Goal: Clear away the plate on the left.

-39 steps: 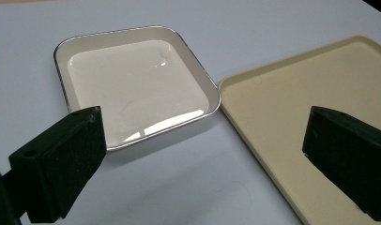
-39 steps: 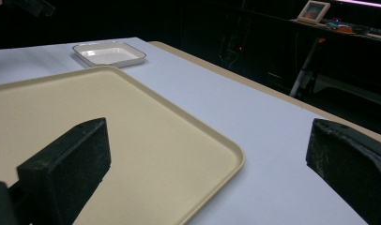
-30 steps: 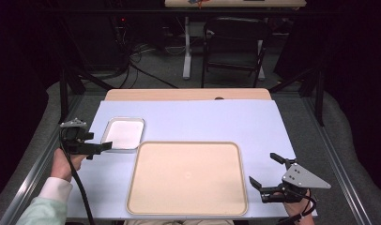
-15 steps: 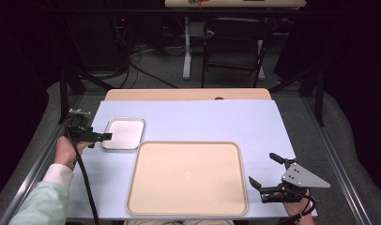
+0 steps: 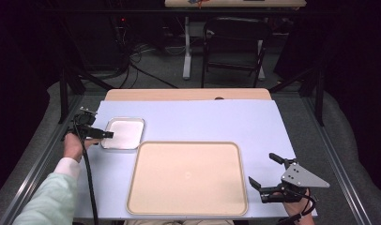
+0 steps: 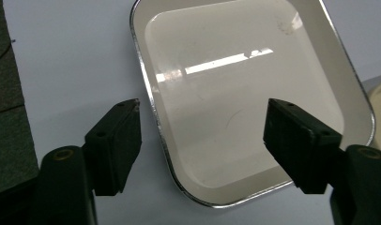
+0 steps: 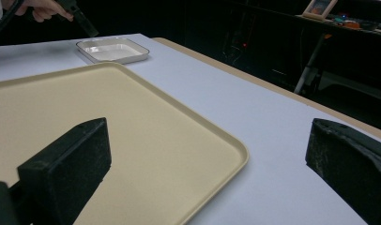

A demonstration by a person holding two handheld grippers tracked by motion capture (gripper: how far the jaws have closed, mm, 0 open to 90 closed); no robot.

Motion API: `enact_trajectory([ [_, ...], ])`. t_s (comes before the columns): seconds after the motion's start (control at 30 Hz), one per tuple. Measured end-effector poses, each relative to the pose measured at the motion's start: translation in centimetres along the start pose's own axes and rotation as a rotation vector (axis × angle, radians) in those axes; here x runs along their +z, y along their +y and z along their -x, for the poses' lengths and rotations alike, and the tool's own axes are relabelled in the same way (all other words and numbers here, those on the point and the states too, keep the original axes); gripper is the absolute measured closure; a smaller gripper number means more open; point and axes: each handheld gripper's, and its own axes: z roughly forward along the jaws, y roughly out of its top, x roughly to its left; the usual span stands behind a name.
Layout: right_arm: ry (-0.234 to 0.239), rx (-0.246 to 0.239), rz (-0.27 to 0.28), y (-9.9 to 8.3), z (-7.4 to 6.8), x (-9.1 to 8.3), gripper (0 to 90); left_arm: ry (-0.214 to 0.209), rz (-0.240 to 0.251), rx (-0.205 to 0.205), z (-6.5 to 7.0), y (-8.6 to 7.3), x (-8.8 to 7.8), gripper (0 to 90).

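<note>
A small white tray with a shiny metal rim (image 5: 125, 133) lies at the table's left; it shows close up in the left gripper view (image 6: 235, 93). My left gripper (image 5: 107, 135) points at its left edge. Its jaws have just been closing and stand apart across the tray's rim (image 6: 153, 108), one over the table, one over the tray's floor, neither pressing. A large beige tray (image 5: 186, 178) lies at the front middle. My right gripper (image 5: 261, 169) rests open by that tray's right front corner (image 7: 235, 154), with nothing between its jaws.
A pale blue mat (image 5: 217, 124) covers the wooden table (image 5: 179, 94). Black frame posts (image 5: 64, 89) stand at both sides. A chair (image 5: 233, 47) and cables sit on the floor beyond the far edge. The left gripper's cable (image 5: 87, 178) trails along the sleeve.
The left hand has moved away from the person and slightly right, up to the small tray's left edge, and its jaws have narrowed. The right gripper has stayed put.
</note>
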Motion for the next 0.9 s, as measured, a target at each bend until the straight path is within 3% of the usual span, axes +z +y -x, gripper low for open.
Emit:
enact_trajectory([
  [0.3, -0.002, 0.001, -0.006, 0.0, 0.0, 0.0, 0.0, 0.018, -0.034, -0.048, -0.8, -0.2, 1.3, 46.5],
  [0.5, 0.007, 0.011, -0.018, 0.0, 0.1, 0.1, 0.0, 0.064, -0.072, -0.069, -0.8, -0.1, 2.0, 55.6],
  [0.9, 0.005, 0.018, -0.027, -0.1, 0.0, 0.2, 0.7, 0.073, -0.058, -0.087, -1.2, -0.3, 2.1, 68.0],
])
